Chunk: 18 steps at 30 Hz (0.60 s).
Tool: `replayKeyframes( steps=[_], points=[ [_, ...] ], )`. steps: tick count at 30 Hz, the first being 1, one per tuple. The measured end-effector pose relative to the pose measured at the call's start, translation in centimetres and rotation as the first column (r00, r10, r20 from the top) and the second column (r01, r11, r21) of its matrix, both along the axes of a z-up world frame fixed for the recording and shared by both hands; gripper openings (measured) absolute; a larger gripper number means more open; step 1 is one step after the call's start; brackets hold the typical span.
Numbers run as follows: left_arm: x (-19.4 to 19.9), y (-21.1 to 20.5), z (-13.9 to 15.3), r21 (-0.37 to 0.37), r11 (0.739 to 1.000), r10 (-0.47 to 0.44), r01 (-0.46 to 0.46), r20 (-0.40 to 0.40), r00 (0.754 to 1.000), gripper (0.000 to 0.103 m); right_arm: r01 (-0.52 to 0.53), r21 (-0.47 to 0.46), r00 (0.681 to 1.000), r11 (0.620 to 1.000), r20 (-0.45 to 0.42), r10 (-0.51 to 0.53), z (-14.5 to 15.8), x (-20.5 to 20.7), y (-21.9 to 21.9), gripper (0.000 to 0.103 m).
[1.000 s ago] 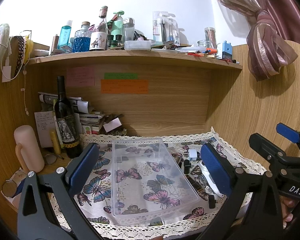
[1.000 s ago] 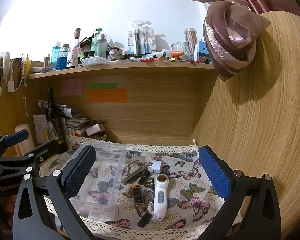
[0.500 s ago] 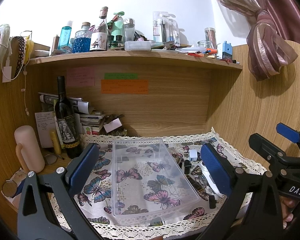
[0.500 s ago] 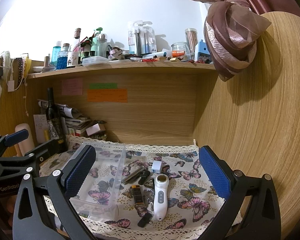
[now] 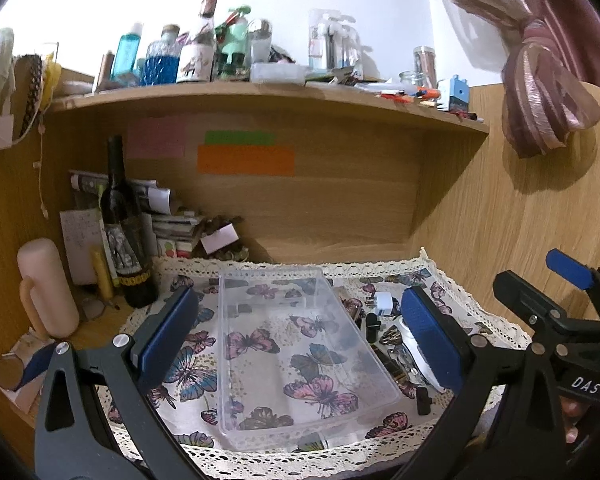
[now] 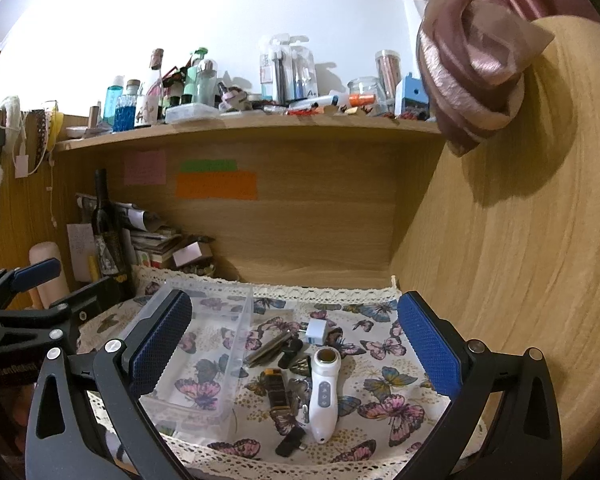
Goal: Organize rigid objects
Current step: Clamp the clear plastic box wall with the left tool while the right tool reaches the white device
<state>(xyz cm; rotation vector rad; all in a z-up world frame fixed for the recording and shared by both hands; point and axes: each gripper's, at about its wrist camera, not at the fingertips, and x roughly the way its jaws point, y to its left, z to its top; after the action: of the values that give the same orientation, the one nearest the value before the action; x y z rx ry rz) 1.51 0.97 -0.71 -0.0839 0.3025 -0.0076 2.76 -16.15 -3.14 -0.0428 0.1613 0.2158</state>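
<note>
L gripper [image 5: 300, 336] wide, over tray [image 5: 300, 420] | R gripper [image 6: 296, 348] wide, over clutter

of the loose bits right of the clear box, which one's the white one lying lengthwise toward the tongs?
The white handheld device, with a round gold-ringed head and grey buttons. The small white plug behind it is a stubby cube; the others are dark.

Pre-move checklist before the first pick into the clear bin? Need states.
1. Right tool open, holding nothing: ok.
2. Left tool open, holding nothing: ok.
3. Clear bin holds no items, lid off: ok.
4. White handheld device lies between the right tool's fingers, unobstructed from above: ok.
5. Small items crowd the device's left side, the dark strap close by: not ok.
6. Bin fixed against sliding: cannot tell.
</note>
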Motion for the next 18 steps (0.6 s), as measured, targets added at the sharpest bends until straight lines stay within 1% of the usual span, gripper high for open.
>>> replayKeyframes(
  steps=[1, 2, 3, 5, 7, 8, 10, 11, 12, 13, 14, 17, 18],
  points=[
    [0.3, 0.4, -0.1, -0.008, 1.000, -0.002, 0.002, -0.008, 1.000, 0.094, 0.001, -0.003, 1.000, 1.000, -0.008, -0.001, -0.2, 0.5, 0.0, 0.103],
    [0.7, 0.7, -0.3, -0.013, 1.000, -0.002, 0.002, -0.020, 1.000, 0.088, 0.003, -0.007, 1.000, 1.000, -0.020, -0.003, -0.3, 1.0, 0.0, 0.103],
    [1.2, 1.2, -0.5, -0.018, 1.000, 0.003, -0.004, -0.044, 0.999, 0.082, 0.002, -0.010, 1.000, 1.000, -0.030, -0.002, -0.5, 1.6, 0.0, 0.102],
    [2.3, 2.3, -1.0, -0.031, 0.999, 0.012, -0.015, -0.080, 0.997, 0.078, 0.002, -0.013, 0.998, 1.000, -0.067, -0.003, -0.9, 2.9, -0.2, 0.097],
    [3.6, 3.6, -1.6, -0.030, 0.999, 0.042, -0.046, -0.119, 0.992, 0.072, 0.006, -0.019, 0.995, 1.000, -0.098, -0.007, -1.4, 4.2, -0.5, 0.090],
    [4.1, 3.9, -1.8, -0.025, 0.998, 0.052, -0.056, -0.132, 0.990, 0.071, 0.014, -0.024, 0.993, 1.000, -0.117, -0.016, -1.6, 5.0, -0.8, 0.088],
    [5.3, 5.1, -2.6, -0.024, 0.997, 0.073, -0.079, -0.171, 0.983, 0.071, 0.012, -0.031, 0.989, 0.999, -0.148, -0.017, -2.1, 6.1, -1.2, 0.079],
    [6.0, 5.6, -2.9, -0.023, 0.996, 0.080, -0.086, -0.191, 0.978, 0.070, 0.003, -0.026, 0.987, 1.000, -0.163, -0.007, -2.2, 6.6, -1.5, 0.077],
    [6.7, 6.1, -3.3, -0.018, 0.996, 0.081, -0.087, -0.215, 0.973, 0.067, -0.001, -0.018, 0.983, 1.000, -0.182, -0.002, -2.4, 7.2, -1.9, 0.076],
    [7.5, 6.6, -3.8, -0.011, 0.996, 0.081, -0.087, -0.243, 0.967, 0.062, -0.001, -0.014, 0.979, 1.000, -0.203, -0.002, -2.6, 8.0, -2.3, 0.075],
    [8.3, 7.0, -4.2, -0.010, 0.996, 0.078, -0.084, -0.269, 0.960, 0.060, 0.003, -0.014, 0.977, 1.000, -0.214, -0.006, -2.8, 8.5, -2.5, 0.075],
    [10.7, 7.8, -5.6, -0.019, 0.998, 0.041, -0.052, -0.359, 0.932, 0.051, 0.024, -0.025, 0.964, 0.999, -0.262, -0.030, -3.5, 10.3, -3.1, 0.071],
    [11.4, 8.0, -6.0, -0.022, 0.999, 0.030, -0.042, -0.383, 0.923, 0.047, 0.026, -0.032, 0.959, 0.999, -0.281, -0.034, -3.8, 11.0, -3.2, 0.068]
  ],
)
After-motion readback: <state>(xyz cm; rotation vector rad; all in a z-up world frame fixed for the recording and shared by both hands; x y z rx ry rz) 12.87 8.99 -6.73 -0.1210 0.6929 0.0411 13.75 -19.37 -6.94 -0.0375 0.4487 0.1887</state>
